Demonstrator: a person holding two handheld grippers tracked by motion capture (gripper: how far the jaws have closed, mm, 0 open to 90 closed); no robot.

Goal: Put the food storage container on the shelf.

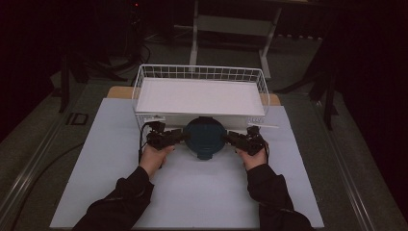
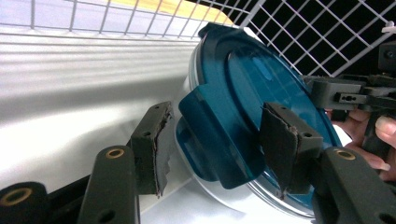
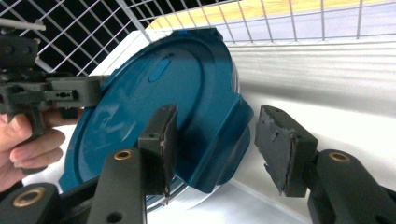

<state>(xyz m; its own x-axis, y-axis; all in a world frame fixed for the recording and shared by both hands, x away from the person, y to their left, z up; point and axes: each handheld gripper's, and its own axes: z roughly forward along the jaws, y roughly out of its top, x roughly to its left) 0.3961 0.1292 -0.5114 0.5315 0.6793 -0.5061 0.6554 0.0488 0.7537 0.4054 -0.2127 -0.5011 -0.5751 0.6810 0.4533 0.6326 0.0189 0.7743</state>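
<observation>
A round container with a dark blue lid sits on the white mat just in front of the wire basket. My left gripper is at the lid's left edge and my right gripper at its right edge. In the left gripper view the left gripper stands open, its pads straddling a blue latch tab of the lid. In the right gripper view the right gripper is open around the opposite tab of the lid.
The white wire basket with a white liner stands directly behind the container. The white mat covers the table toward the person. The basket's mesh wall is close behind the lid. Dark floor and a table frame lie beyond.
</observation>
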